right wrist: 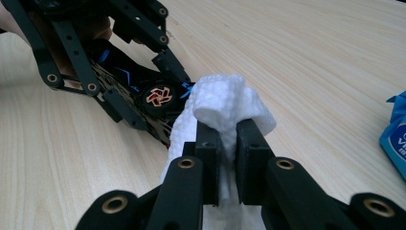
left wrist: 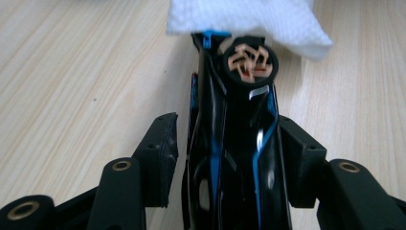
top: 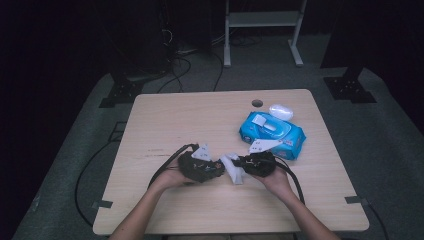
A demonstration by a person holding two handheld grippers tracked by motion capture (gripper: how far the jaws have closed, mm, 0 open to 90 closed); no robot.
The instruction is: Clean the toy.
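Observation:
A glossy black device (left wrist: 234, 143) with blue lines and a round end bearing an orange emblem (right wrist: 158, 97) lies between the jaws of my left gripper (left wrist: 227, 125). The left pad (left wrist: 162, 143) stands a narrow gap off it, and the other jaw is close against its side. A crumpled white wipe (right wrist: 225, 103) is pinched in my right gripper (right wrist: 229, 139), with its bunched end right beside the device's round end. From above, the left gripper (top: 217, 170) and right gripper (top: 241, 163) face each other near the table's front, with the wipe (top: 232, 169) between them.
A blue pack of wet wipes (top: 272, 132) lies just behind the right hand. A small white oval case (top: 281, 111) sits behind the pack, near a cable hole (top: 257, 103). The wooden table (top: 165, 120) is bare on its left half. Cables trail from both grippers.

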